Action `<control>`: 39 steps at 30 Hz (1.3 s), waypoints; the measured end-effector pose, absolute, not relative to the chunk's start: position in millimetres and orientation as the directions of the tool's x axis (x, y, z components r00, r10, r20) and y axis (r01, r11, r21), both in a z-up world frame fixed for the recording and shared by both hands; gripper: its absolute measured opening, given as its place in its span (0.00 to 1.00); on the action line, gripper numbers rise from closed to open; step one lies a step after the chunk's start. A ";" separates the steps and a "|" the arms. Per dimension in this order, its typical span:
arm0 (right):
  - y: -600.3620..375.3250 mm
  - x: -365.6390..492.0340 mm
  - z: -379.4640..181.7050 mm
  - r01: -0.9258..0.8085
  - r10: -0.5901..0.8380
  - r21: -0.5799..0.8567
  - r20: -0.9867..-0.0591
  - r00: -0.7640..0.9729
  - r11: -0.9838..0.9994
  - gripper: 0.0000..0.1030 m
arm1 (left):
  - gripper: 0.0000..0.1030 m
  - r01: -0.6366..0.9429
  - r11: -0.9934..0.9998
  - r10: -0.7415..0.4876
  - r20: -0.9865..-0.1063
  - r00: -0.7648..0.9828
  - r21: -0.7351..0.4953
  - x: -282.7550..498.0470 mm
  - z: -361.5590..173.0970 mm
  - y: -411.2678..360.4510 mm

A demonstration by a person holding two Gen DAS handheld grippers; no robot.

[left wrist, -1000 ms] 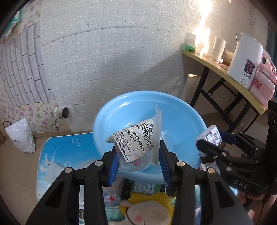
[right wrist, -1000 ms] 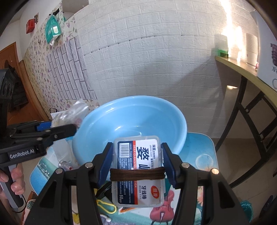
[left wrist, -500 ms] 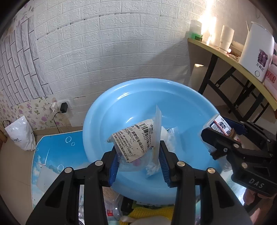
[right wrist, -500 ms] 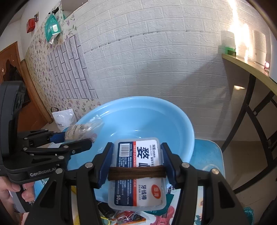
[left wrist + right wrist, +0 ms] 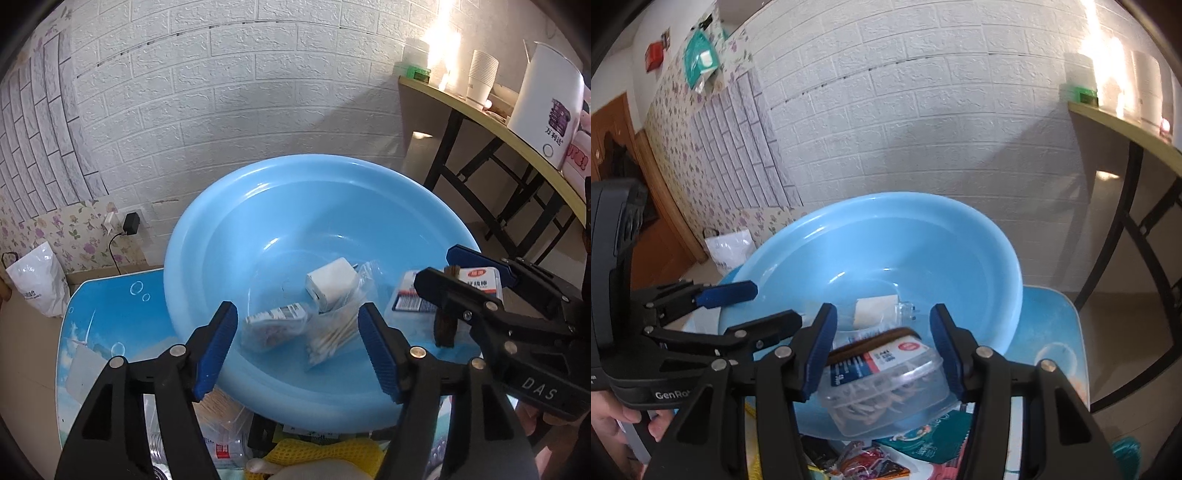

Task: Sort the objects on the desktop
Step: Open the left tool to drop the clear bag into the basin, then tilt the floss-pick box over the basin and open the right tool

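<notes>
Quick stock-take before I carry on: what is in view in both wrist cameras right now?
basin: one, light blue, on the blue printed table
labelled plastic packet: one, clear, lying in the basin
cotton swab bag: one, clear, in the basin beside the packet
white charger block: one, in the basin behind the bags
floss pick box: one, clear with brown band, over the basin's near rim
yellow mesh item: one, below the basin's near edge
white plastic bag: one, on the floor by the wall
paper cups: stack, white, on the side table
left gripper: jaws just opened, empty, over the basin
right gripper: shut on the floss pick box
</notes>
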State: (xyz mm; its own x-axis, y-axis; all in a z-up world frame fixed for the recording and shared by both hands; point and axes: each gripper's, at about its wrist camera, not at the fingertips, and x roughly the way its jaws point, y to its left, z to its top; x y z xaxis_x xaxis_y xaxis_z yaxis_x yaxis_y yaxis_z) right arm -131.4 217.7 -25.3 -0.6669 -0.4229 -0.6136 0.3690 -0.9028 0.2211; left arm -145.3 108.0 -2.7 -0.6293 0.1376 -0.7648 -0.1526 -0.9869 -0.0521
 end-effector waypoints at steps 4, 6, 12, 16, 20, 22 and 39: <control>217.8 -123.2 -22.8 0.352 -0.410 0.217 -0.596 -0.690 -0.910 0.51 | 0.67 -0.161 -0.986 0.130 -0.759 -0.638 -0.033 -137.0 1.2 108.2; 221.0 -119.8 -21.3 0.331 -0.407 0.238 -0.587 -0.700 -0.913 0.51 | 0.69 -0.157 -0.987 0.135 -0.752 -0.645 -0.043 -132.1 4.2 107.4; 226.5 -102.8 -18.7 0.293 -0.409 0.290 -0.560 -0.720 -0.911 0.51 | 0.75 -0.140 -0.988 0.139 -0.745 -0.653 -0.061 -118.6 9.9 105.6; 228.5 -90.2 -15.2 0.291 -0.402 0.280 -0.558 -0.726 -0.915 0.52 | 0.77 -0.132 -0.988 0.146 -0.753 -0.642 -0.079 -107.8 8.4 103.4; 231.5 -79.8 -11.8 0.289 -0.401 0.281 -0.564 -0.722 -0.915 0.52 | 0.81 -0.119 -0.990 0.131 -0.762 -0.634 -0.071 -95.0 6.3 100.7; 231.8 -74.4 -10.2 0.289 -0.396 0.272 -0.566 -0.723 -0.918 0.52 | 0.82 -0.116 -0.991 0.127 -0.763 -0.633 -0.069 -89.4 6.3 99.3; 226.4 -27.4 -18.2 0.279 -0.381 0.260 -0.606 -0.699 -0.925 0.52 | 0.82 -0.103 -0.992 0.120 -0.782 -0.612 -0.072 -36.2 -2.4 89.1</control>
State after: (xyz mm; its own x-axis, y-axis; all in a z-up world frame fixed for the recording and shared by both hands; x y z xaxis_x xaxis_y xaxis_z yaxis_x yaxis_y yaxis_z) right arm -27.4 226.4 -18.2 -0.6988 -0.3808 -0.6056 0.2788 -0.9246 0.2598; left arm -36.2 89.1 -2.4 -0.6119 0.1201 -0.7817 -0.1027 -0.9921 -0.0720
